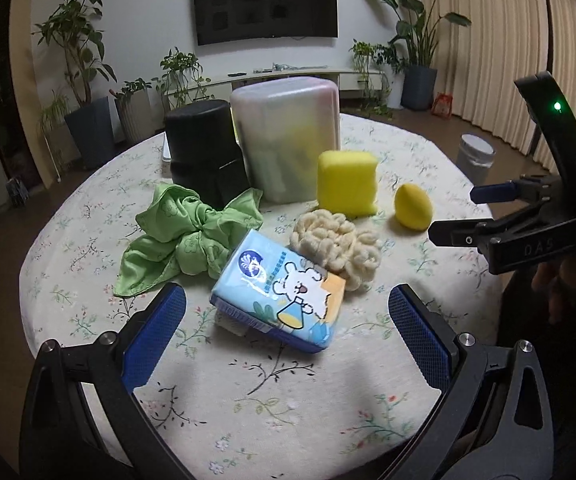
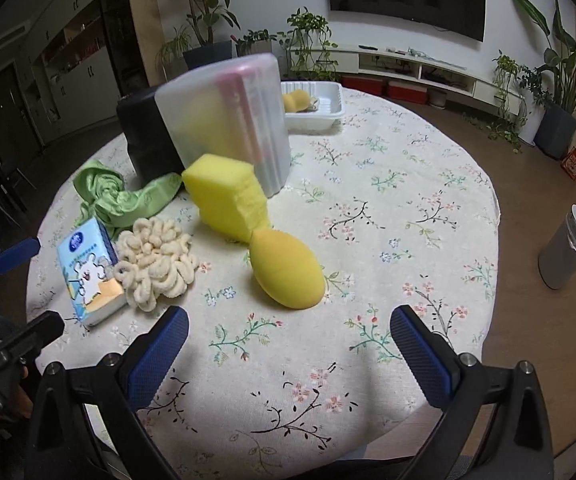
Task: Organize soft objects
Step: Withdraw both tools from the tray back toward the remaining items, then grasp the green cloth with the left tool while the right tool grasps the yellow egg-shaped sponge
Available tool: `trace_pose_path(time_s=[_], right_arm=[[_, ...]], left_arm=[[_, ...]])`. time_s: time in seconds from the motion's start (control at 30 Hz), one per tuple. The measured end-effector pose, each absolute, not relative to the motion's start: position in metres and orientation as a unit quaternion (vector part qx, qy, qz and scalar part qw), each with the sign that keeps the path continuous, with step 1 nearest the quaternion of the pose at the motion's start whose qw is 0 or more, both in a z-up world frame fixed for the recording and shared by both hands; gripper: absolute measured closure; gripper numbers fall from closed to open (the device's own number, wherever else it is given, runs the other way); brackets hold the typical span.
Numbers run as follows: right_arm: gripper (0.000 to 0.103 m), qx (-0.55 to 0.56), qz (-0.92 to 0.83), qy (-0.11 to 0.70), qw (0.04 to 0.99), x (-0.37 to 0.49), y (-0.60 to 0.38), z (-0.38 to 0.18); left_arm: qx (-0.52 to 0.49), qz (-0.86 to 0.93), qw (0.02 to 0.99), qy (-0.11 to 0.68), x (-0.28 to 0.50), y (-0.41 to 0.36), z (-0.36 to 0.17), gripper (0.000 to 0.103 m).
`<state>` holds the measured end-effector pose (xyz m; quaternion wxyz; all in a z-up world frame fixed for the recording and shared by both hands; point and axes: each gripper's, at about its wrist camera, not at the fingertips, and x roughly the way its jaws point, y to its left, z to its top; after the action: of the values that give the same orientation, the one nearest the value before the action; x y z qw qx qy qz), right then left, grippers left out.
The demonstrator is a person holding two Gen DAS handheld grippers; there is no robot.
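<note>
Soft objects still sit loose mid-worktop [image 1: 88,216]. Left wrist view: tissue pack [image 1: 284,292] at 12 o'clock ahead of my released left gripper [image 1: 288,320], green cloth [image 1: 184,236] at 10. Right wrist view: right gripper [image 2: 289,340] spread and empty, egg sponge [image 2: 288,272] at 12; one yellow piece in the white tray [image 2: 333,110]. I judge most remains.

My grippers' textured blue pads [image 1: 156,336] hover over a printed cotton tablecloth [image 1: 288,392], glossy tissue pack [image 1: 284,292], porous yellow sponge [image 1: 347,182] and frosted plastic box [image 1: 286,136].
</note>
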<state>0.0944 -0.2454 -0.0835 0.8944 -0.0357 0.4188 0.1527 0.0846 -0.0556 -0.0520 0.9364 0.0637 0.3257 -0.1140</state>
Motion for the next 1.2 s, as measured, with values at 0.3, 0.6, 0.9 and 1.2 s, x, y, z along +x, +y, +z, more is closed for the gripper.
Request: trace_pose_path(time_s=[0.3, 0.6, 0.9, 1.2], right_arm=[[0.000, -0.026, 0.152, 0.424, 0.892, 0.113, -0.248, -0.088], [0.005, -0.050, 0.150, 0.450, 0.879, 0.132, -0.239, -0.100], [0.028, -0.057, 0.147, 0.469, 0.869, 0.141, -0.234, -0.110], [0.050, -0.073, 0.155, 0.461, 0.871, 0.143, -0.227, -0.108]], left_arm=[[0.004, -0.090, 0.939, 0.332, 0.130, 0.012, -0.016, 0.000], [0.039, -0.123, 0.910, 0.394, 0.191, 0.028, -0.035, 0.000], [0.028, -0.153, 0.886, 0.436, 0.214, 0.029, -0.060, 0.000], [0.036, -0.161, 0.875, 0.455, 0.213, 0.017, -0.074, 0.002]])
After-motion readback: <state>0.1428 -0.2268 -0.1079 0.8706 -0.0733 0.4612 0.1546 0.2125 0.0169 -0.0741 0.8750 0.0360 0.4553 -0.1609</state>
